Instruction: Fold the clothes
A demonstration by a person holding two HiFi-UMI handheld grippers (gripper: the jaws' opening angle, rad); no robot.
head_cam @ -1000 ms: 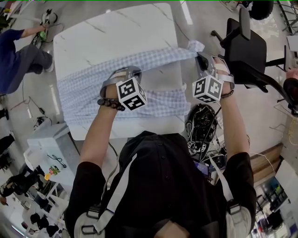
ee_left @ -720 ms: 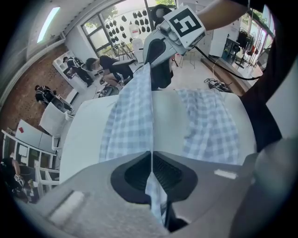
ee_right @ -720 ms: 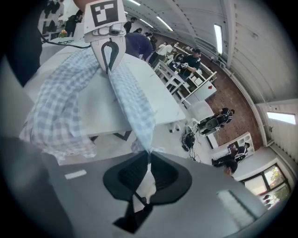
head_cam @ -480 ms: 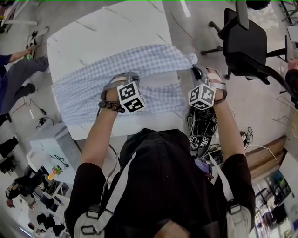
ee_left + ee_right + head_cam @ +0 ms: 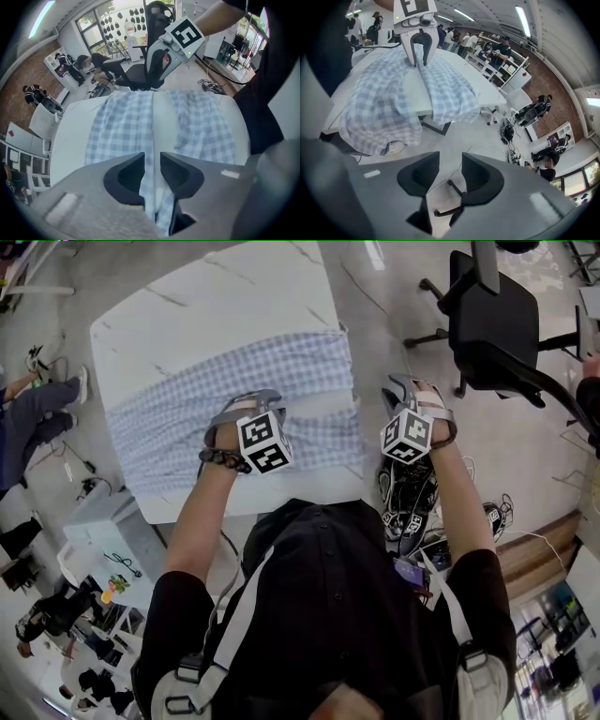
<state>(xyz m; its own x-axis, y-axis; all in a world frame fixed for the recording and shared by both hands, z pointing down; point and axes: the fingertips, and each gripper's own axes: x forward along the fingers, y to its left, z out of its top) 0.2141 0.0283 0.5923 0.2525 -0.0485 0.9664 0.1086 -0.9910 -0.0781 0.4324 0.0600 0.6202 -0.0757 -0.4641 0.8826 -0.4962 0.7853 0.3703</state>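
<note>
The checked shirt (image 5: 281,371) lies spread across the white tabletop (image 5: 216,306). Its long axis runs from the tabletop's left edge to its right edge, slanting slightly away from the person toward the right. The shirt covers the near half of the tabletop and leaves the far half bare. At the right edge its end hangs over the side in soft folds. The left gripper view shows two checked bands running the length of the tabletop with a pale strip between them.

The left tool (image 5: 152,161) stands over the middle of the shirt, near the tabletop's front edge, and points steeply down. Its jaws have just been opening and now stand a little apart. A pinched-up ridge of checked cloth runs up between them and hangs loose, with a gap on one side, so it is not clamped.

The right tool (image 5: 451,161) hangs just off the tabletop's right edge, over the floor and clear of the cloth. Its jaws have also just been opening and stand partly apart, with only floor and a cable showing between them.

A black office chair (image 5: 492,324) stands beyond the tabletop's right edge.
</note>
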